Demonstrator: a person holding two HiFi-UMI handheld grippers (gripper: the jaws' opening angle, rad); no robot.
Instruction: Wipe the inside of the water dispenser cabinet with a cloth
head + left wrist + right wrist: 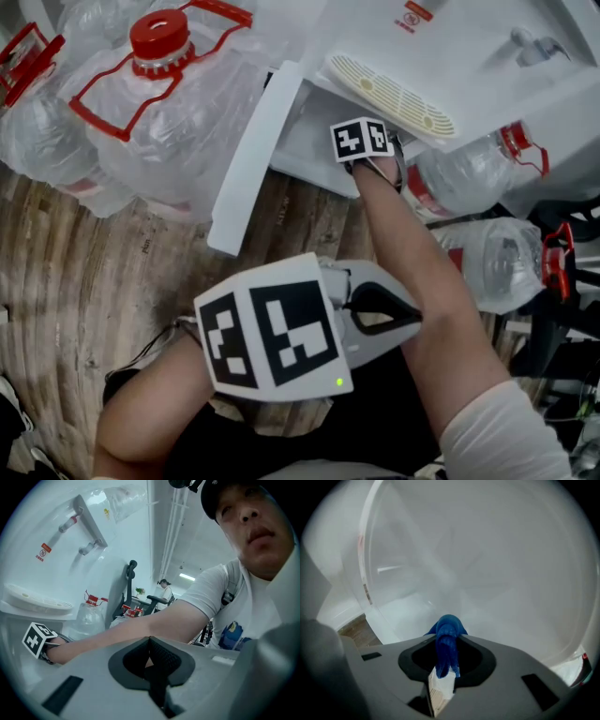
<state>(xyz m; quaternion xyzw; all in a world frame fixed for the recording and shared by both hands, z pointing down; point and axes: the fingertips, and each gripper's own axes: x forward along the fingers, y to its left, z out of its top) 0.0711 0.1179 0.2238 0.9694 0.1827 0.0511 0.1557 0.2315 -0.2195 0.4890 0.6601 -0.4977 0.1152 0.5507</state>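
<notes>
The right forearm (pixel 412 272) stretches straight ahead from the body. Its wrist ends at the mouth of the cabinet (pixel 309 141) of the white water dispenser (pixel 469 56), where the marker cube (pixel 361 139) of the right hand-held gripper shows just under the drip grille (pixel 389 94). The jaws themselves are out of sight in the head view.

The right gripper view shows the right hand-held gripper (pixel 446 667) clenched on a bunched blue cloth (pixel 447 641). A fold of the cloth pokes past the jaw tips toward the cabinet's pale inner wall (pixel 487 573). I cannot tell whether it touches that wall. A small white tag (pixel 439 693) hangs below the cloth between the jaws, with no legible print.

The left forearm (pixel 155 412) is bent in close to the body, holding the left hand-held gripper (pixel 384 314) low over the wooden floor (pixel 84 281). Its jaws are pressed together with nothing between them (pixel 150 660), and they point toward the right arm.

The cabinet door (pixel 253 159) stands swung open on the left. Large clear water bottles (pixel 169 103) with red caps crowd the floor's far left edge, and more lie at its right (pixel 492 262).

A red sticker (pixel 410 17) sits on the dispenser's front near the taps (pixel 70 524). Its writing is too small to read.
</notes>
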